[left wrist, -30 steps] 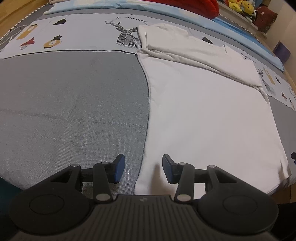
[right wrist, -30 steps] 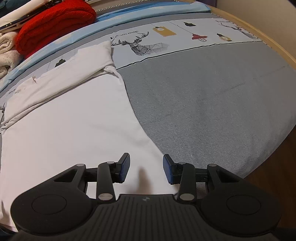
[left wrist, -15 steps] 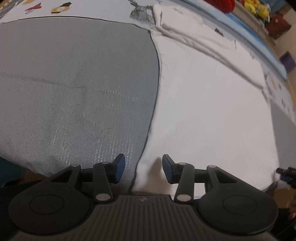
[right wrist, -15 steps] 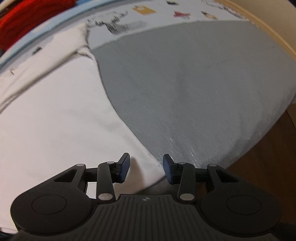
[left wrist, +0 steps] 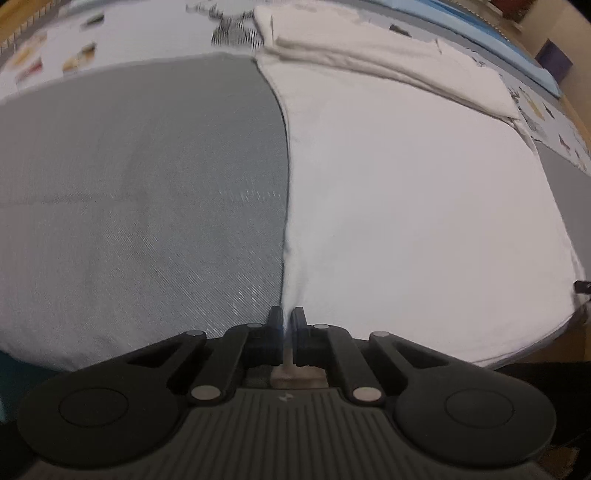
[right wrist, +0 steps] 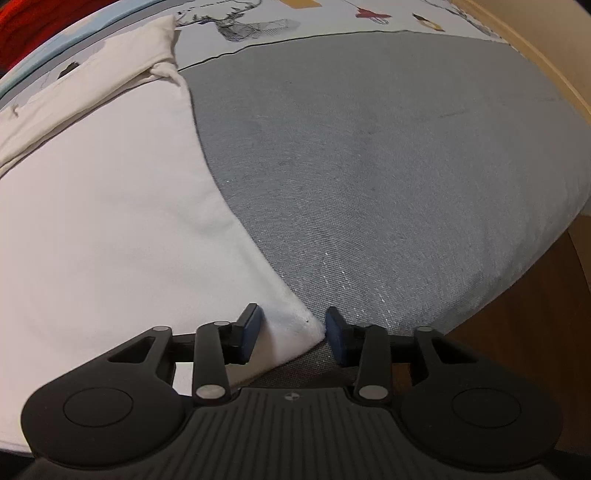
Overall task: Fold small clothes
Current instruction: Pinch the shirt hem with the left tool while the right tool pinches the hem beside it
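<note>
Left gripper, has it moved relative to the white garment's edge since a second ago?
Yes. The left gripper has closed on the white garment at its near left edge beside the grey cover.

A grey woven bedspread (right wrist: 388, 177) is spread over the bed, bordered at its far side by a pale printed band where a geometric deer (right wrist: 255, 26) is drawn. A red knitted item (right wrist: 22, 22) is seen at the upper left corner.

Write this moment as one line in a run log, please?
stage: grasp near corners | left gripper: shut on white garment edge | right gripper: jaws just closing around corner, not yet pinched | surface: grey bedcover
</note>
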Motion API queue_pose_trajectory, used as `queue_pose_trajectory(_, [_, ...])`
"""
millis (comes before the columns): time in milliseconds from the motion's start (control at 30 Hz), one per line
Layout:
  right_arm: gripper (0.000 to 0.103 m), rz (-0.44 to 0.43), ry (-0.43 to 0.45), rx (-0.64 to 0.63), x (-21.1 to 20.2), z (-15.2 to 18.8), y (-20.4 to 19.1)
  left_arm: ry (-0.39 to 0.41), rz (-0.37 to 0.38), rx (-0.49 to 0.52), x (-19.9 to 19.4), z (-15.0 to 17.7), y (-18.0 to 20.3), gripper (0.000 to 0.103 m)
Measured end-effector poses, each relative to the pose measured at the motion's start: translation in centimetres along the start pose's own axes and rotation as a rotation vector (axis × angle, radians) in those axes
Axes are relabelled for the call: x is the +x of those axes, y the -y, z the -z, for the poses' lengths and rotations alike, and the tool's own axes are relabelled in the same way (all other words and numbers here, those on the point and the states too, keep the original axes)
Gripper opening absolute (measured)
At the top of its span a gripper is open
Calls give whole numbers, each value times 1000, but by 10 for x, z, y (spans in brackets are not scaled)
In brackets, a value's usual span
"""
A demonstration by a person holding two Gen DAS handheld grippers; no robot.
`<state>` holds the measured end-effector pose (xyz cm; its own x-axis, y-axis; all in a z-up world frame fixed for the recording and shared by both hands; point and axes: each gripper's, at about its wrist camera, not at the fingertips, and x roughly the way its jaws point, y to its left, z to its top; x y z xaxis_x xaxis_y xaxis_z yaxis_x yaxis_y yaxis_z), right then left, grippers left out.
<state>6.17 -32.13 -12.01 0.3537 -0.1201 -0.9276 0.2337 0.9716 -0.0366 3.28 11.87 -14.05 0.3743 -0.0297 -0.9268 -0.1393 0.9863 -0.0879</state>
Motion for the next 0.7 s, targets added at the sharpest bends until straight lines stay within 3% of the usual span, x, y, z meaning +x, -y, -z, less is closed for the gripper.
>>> queue_pose_trajectory(33, [16,-20,0,2,-1,0,0,19,-10,13,-5,0,1,4])
queue_pose_trajectory(67, [13,-51,-1,8,-2,0,0,36,-6,10,-11,0,1,4])
queue_pose_trajectory(167, [11,-146,13,12,-11,2,-1,64,4,-16,-26,2,-6,4])
queue_pose_trajectory(333, [12,-93,-13,30,-10,4,7,-17,33,-58,-12,2,-10,5])
queue_pose_trajectory(367, [14,-86,-19,36,-9,3,9,-37,33,-76,-7,2,-12,6])
queue_pose_trajectory(400, [18,-76,-21,40,-8,2,11,-53,30,-92,-4,2,-14,15])
queue_pose_trajectory(467, [36,-48,-26,42,-7,1,11,-70,24,-97,2,0,-14,35])
queue_pose_trajectory(500, [41,-33,-26,38,-4,-1,10,-67,23,-88,3,0,-12,37])
queue_pose_trajectory(633, [41,-17,-22,-20,-1,0,4,-59,-9,-20,6,-1,1,36])
queue_pose_trajectory(667, [41,-16,-20,-31,-1,0,1,-53,-15,-5,6,-1,4,31])
queue_pose_trajectory(700, [36,-16,-17,-47,-1,0,0,-48,-14,12,6,-2,6,15])
